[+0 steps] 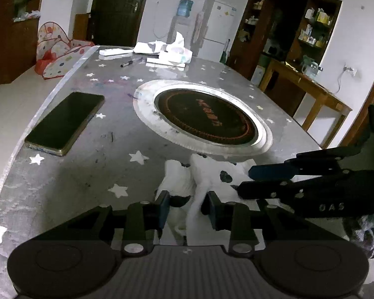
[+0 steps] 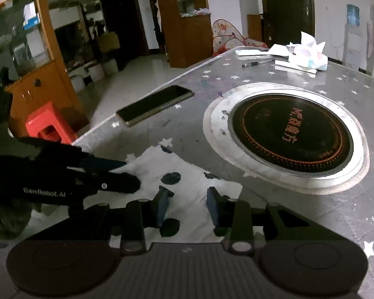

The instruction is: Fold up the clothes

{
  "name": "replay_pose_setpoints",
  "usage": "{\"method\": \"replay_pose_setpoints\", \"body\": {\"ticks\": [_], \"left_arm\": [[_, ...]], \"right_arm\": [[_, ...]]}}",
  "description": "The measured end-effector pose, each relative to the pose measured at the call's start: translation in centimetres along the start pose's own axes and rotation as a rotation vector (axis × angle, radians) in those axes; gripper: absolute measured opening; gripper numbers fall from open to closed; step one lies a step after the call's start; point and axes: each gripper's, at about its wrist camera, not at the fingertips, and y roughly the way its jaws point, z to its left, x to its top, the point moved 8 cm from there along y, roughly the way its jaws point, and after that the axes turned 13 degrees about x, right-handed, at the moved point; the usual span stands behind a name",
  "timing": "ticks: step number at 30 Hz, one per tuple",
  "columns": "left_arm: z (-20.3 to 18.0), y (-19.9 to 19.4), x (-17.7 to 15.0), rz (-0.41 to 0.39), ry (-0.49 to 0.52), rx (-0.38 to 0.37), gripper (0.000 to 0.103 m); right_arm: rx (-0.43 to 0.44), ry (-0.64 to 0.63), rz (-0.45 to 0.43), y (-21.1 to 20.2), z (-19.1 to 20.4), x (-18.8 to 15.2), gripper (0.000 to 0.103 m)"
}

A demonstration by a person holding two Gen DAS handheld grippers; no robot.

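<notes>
Both claws over the cloth

The white, black-spotted soft cloth [image 2: 187,172] lies bunched, not neatly folded; left claw [image 1: 187,208] and right claw [image 2: 188,204] gape wide, holding nothing.

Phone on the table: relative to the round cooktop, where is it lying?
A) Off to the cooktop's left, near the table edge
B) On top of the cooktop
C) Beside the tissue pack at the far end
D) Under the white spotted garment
A: the phone lies flat near the table's left edge, clear of the cooktop and apart from the garment.

White garment [image 2: 187,174] with black spots, grey table [image 1: 87,174] with white stars, red stool [image 2: 47,124].
</notes>
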Motion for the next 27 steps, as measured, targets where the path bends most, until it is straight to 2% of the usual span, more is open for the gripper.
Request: {"method": "replay_pose_setpoints", "body": {"ticks": [3,8,15,19,20,22,27], "left_arm": [[-0.3,-1.5,0.2,-0.038,0.020,0.016,0.035],[-1.8,-4.5,-0.8,-0.081,0.067,-0.019,0.034],[-4.3,-6.2,-4.5,-0.056,0.159,-0.072,0.031],[-4.0,-5.2,-5.9,-0.027,0.179,-0.024,0.030],[-3.7,-4.9,-6.1,-0.023,0.179,-0.010,0.027],[-3.1,-4.5,-6.3,-0.010,0.160,-0.005,0.025],[-3.3,-5.2,-6.0,-0.018,0.145,-0.001,0.025]], "right_arm": [[0.024,-0.007,-0.004,-1.5,0.9,0.0,0.034],[0.084,-0.033,0.030,-3.5,3.6,-2.4,0.034],[0.139,-0.067,0.074,-5.3,7.0,-6.6,0.034],[0.104,-0.054,0.113,-5.3,6.6,-9.2,0.034],[0.090,-0.044,0.121,-5.5,6.1,-9.8,0.033],[0.088,-0.016,0.109,-6.1,5.4,-10.5,0.030],[0.050,-0.014,0.089,-7.6,4.9,-10.1,0.030]]}}
